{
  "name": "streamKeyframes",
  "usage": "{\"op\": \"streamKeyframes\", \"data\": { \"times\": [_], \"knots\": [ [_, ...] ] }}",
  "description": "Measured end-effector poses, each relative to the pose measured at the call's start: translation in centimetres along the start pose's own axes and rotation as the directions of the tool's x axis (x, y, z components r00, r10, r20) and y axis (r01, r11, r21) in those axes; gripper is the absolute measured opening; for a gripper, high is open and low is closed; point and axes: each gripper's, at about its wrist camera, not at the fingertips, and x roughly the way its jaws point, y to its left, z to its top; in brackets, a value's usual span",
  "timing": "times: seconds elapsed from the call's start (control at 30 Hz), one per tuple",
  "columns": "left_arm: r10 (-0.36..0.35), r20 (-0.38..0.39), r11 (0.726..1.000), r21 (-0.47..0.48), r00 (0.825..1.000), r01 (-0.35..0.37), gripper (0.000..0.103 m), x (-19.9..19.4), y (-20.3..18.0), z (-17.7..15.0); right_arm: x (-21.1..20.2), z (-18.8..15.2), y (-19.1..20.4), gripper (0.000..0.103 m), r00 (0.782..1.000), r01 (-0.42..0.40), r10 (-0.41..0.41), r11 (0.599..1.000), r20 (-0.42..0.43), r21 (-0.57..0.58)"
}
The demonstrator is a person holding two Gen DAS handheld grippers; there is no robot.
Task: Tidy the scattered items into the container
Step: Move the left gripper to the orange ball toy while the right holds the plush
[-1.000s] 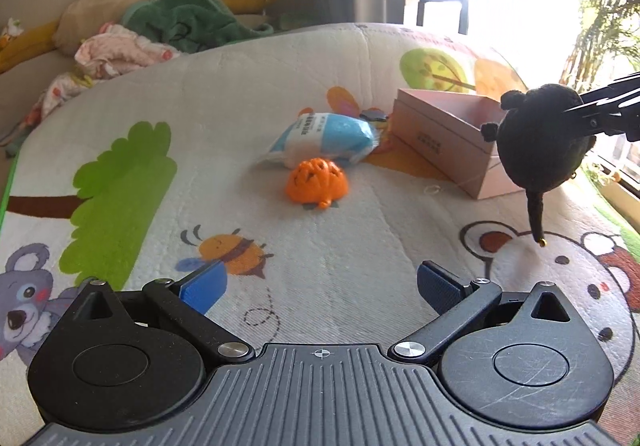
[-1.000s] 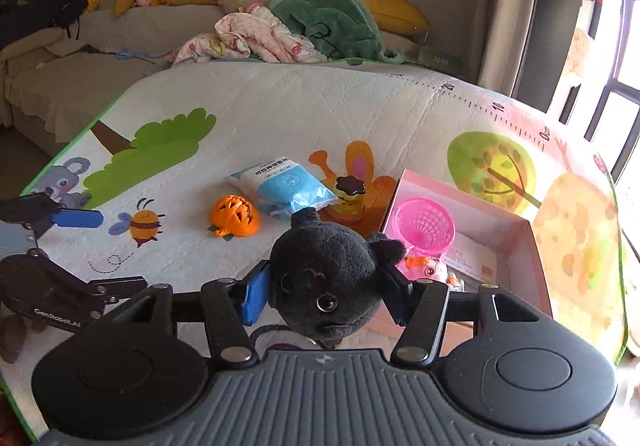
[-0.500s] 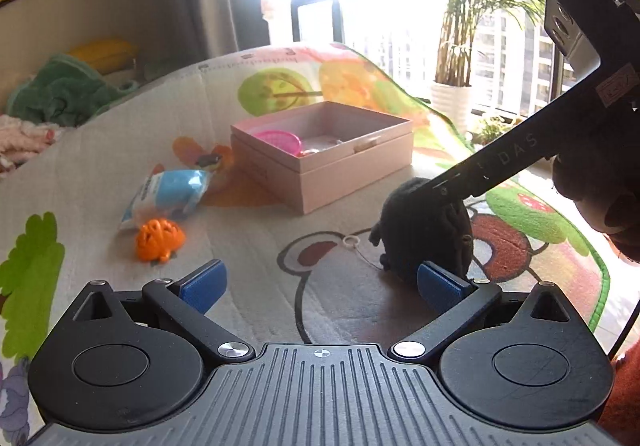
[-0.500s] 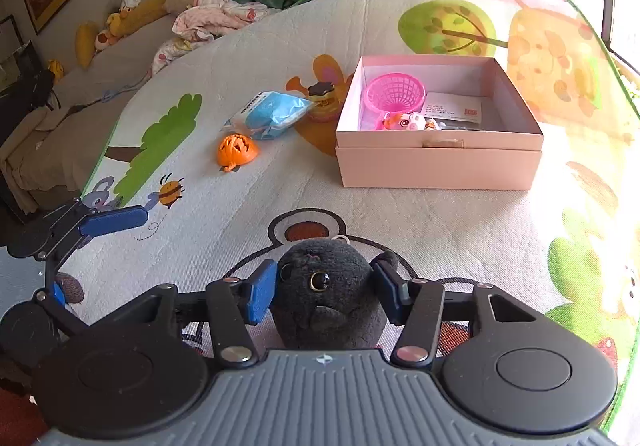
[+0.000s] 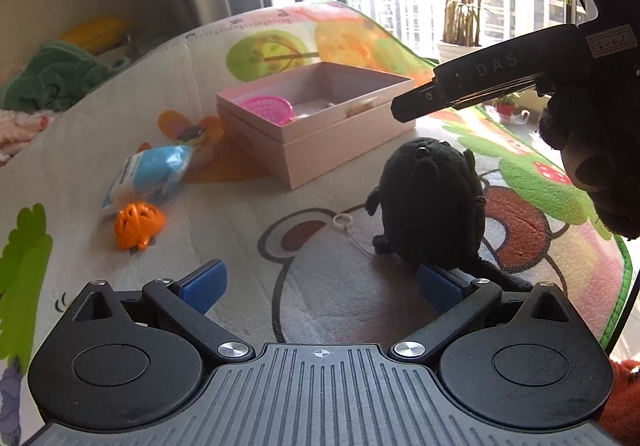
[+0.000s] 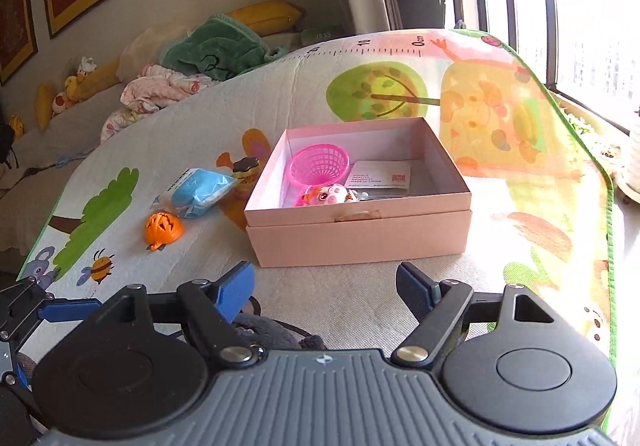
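Left gripper (image 5: 320, 282) spread wide, nothing between the pads. Black plush toy (image 5: 430, 202) sits on the mat (image 5: 240, 214), just in front of the pink box (image 6: 360, 234). Right gripper (image 6: 324, 286) opening, empty.

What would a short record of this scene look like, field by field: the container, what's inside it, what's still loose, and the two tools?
container: pink box, open, on the play mat
inside: pink basket, small pig toy, card
loose on mat: black plush, orange toy, blue packet
right gripper: opening, nothing between its fingers
left gripper: open, empty, beside plush
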Motion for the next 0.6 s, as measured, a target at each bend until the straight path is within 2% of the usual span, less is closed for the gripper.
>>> {"op": "streamKeyframes", "data": {
  "times": [0.07, 0.17, 0.27, 0.37, 0.5, 0.6],
  "knots": [
    [0.001, 0.004, 1.000, 0.018, 1.000, -0.001, 0.103, 0.2, -0.3, 0.1, -1.1, -0.2, -1.3, 0.085, 0.999, -0.021, 0.020, 0.998, 0.027, 0.052],
    [0.084, 0.015, 0.996, 0.003, 0.996, -0.084, 0.103, 0.9, 0.8, 0.3, -3.0, -1.1, -2.7, 0.092, 0.996, -0.021, 0.014, 0.997, 0.086, 0.078],
    [0.208, 0.016, 0.973, -0.105, 0.978, -0.206, 0.103, 2.1, 4.5, 0.5, -3.8, -2.7, -3.6, 0.097, 0.988, 0.044, -0.054, 0.996, 0.143, 0.072],
    [0.298, -0.005, 0.932, -0.213, 0.954, -0.292, 0.103, 3.8, 9.1, 1.0, -3.0, -4.4, -4.9, 0.097, 0.987, 0.104, -0.117, 0.988, 0.111, 0.116],
    [0.304, -0.055, 0.918, -0.249, 0.951, -0.308, 0.103, 6.6, 13.1, 1.7, -2.2, -5.2, -5.6, 0.097, 0.992, 0.082, -0.099, 0.977, 0.077, 0.199],
    [0.313, -0.078, 0.906, -0.274, 0.947, -0.322, 0.103, 8.7, 14.4, 2.4, -1.8, -5.4, -4.8, 0.098, 0.992, 0.091, -0.105, 0.980, 0.075, 0.176]
  ]
}}
